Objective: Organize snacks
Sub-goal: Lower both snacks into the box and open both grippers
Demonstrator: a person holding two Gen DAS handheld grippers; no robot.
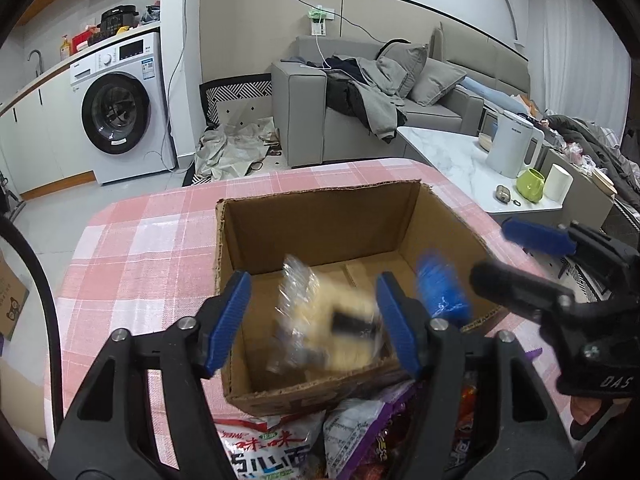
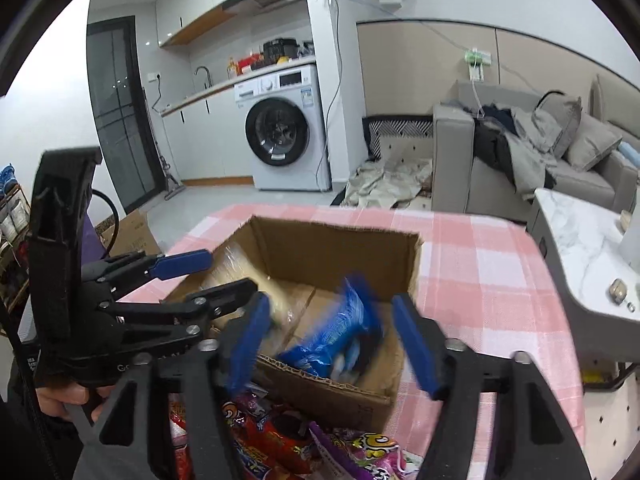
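Note:
An open cardboard box (image 1: 320, 224) stands on the pink checked tablecloth (image 1: 132, 248); it also shows in the right wrist view (image 2: 340, 252). My left gripper (image 1: 312, 320) is open above the box's near edge. A blurred clear-wrapped yellow snack (image 1: 332, 320) is in mid-air between its fingers, over the box. My right gripper (image 2: 336, 336) is open over the box too. A blurred blue snack pack (image 2: 344, 328) is loose between its fingers; it also shows in the left wrist view (image 1: 440, 292). Each gripper shows in the other's view.
Several snack bags lie heaped at the table's near edge: a white noodle bag (image 1: 264, 452), red and purple packs (image 2: 280, 436). A marble side table (image 1: 452, 156) with a kettle and cups stands right. A sofa and a washing machine (image 1: 124, 108) are behind.

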